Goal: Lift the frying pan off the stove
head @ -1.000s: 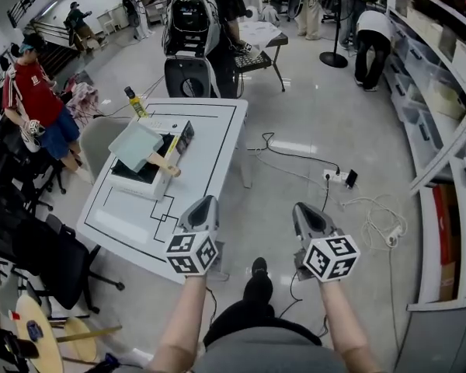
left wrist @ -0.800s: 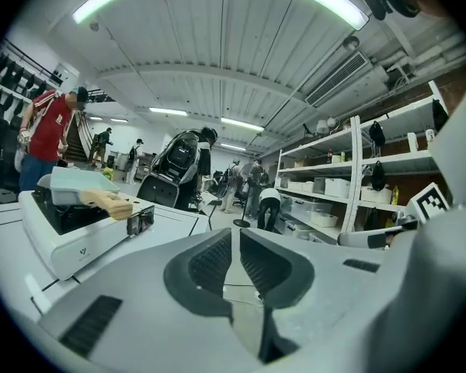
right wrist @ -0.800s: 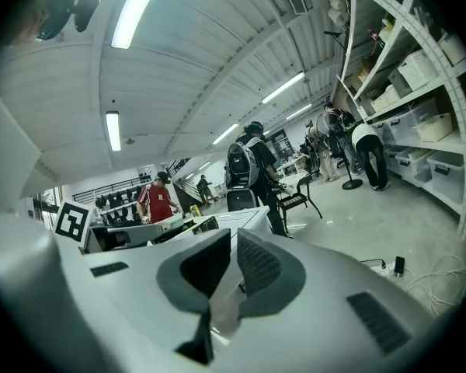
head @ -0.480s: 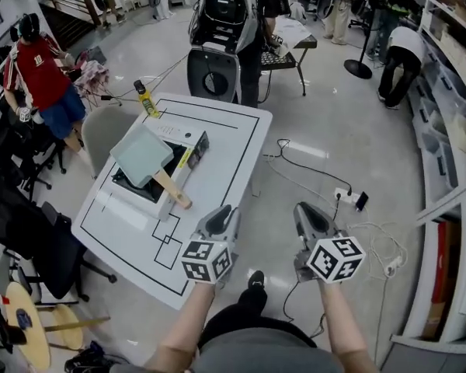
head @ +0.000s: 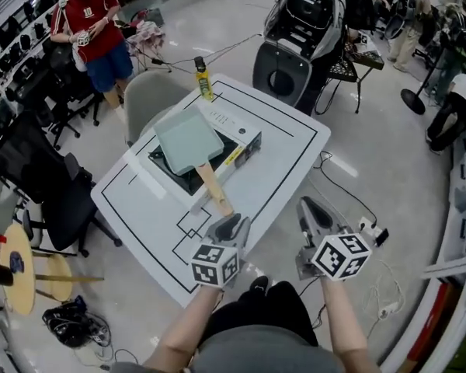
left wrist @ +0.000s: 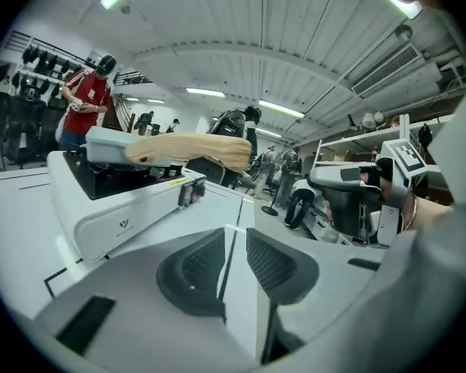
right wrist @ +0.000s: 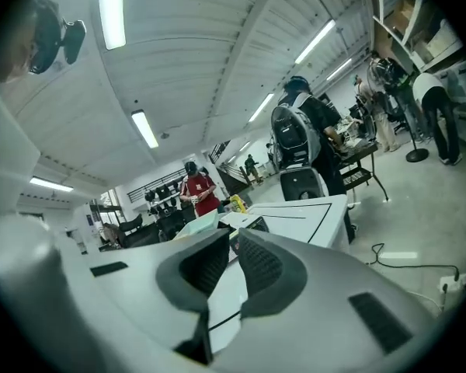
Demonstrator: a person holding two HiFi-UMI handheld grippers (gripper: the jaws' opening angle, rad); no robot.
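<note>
**A:** Head view, what is changing?

**B:** The table (head: 291,142) is swinging toward mid-frame. The left gripper (head: 231,225) is arriving just below the handle (head: 214,189), its jaws just opening with nothing between them. The right gripper (head: 309,208), lower right, is parting slightly too, empty.

**A:** And the frying pan (head: 188,138)?

**B:** Square, pale green, it is sitting flat on the stove (head: 227,120), above centre, its wooden handle pointing toward the left gripper. A grasp is looking imminent.

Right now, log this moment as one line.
frying pan: on stove, untouched | left gripper: jaws just opening, empty, short of handle | right gripper: jaws just opened slightly, empty
</note>
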